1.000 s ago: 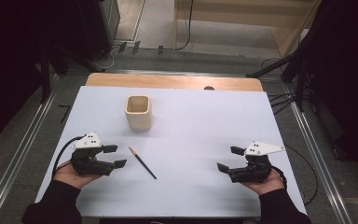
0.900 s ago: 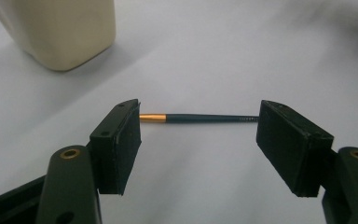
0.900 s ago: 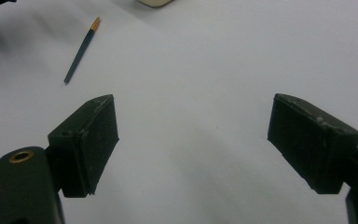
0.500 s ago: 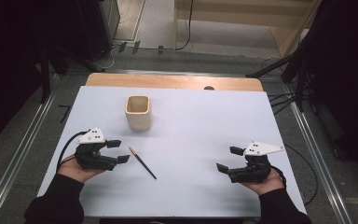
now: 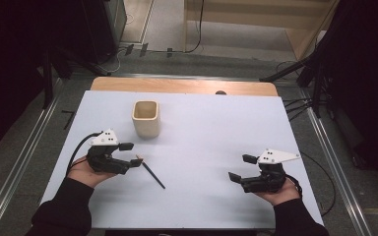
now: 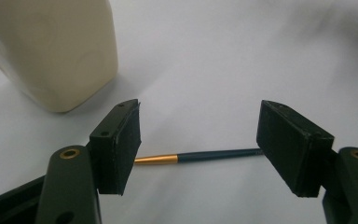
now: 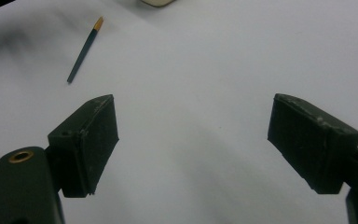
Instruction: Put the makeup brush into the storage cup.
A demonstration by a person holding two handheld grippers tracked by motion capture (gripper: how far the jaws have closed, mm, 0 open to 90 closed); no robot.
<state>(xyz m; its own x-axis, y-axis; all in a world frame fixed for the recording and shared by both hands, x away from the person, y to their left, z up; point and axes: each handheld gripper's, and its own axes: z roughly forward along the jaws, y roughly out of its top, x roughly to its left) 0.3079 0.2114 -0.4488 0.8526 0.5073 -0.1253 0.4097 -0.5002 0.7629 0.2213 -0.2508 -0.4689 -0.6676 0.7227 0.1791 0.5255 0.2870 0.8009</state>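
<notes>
Now my left claw sits spread apart at the pencil's gold end, cup at its 12 o'clock; right claw spread apart over bare surface.

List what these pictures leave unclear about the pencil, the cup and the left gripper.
- Pencil: in the left gripper view its ends pass behind the left gripper jaws.
- Cup: cut off by the top edge there.
- Cup: in the high view, the inside bottom is hidden by its walls.
</notes>
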